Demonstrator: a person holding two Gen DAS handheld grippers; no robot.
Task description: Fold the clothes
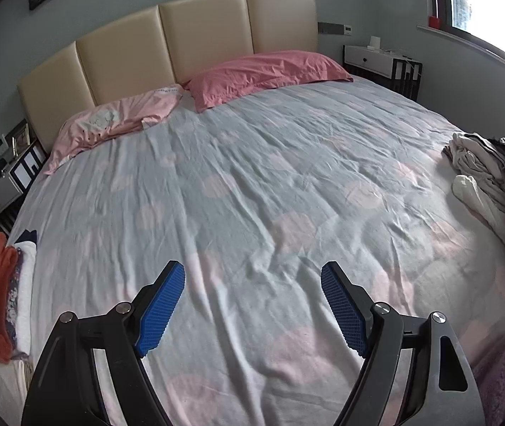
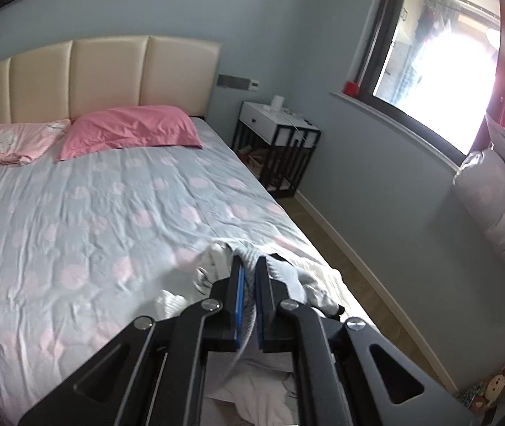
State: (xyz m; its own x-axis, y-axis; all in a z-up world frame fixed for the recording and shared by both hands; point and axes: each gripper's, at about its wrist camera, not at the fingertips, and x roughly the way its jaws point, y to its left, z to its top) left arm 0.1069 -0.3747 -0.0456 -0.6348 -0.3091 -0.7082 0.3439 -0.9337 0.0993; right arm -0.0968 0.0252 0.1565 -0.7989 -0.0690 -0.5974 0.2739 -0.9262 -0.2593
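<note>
Left gripper (image 1: 252, 280): fingers spread wide above the bed, nothing between them; blue ribbed pads face each other.
Right gripper (image 2: 249, 277): fingers pinching a fold of pale grey ribbed cloth (image 2: 249, 293), which hangs down between the pads.
Unfolded clothes (image 1: 490, 184): a loose heap of pale and grey garments at the bed's right edge in the left wrist view; the pinched cloth rises from this heap.
Folded stack (image 1: 0, 294): orange, patterned and white pieces piled at the bed's left edge.
Bed (image 1: 252, 184): wrinkled grey-blue cover with pink round patches, bare in the middle.
Pillows: a deep pink pillow (image 1: 266, 71) and a pale pink pillow (image 1: 117, 120) against the cream padded headboard (image 1: 167, 42).
Nightstand (image 2: 277, 131): white top, black frame, beside the bed under the window (image 2: 430, 53).
</note>
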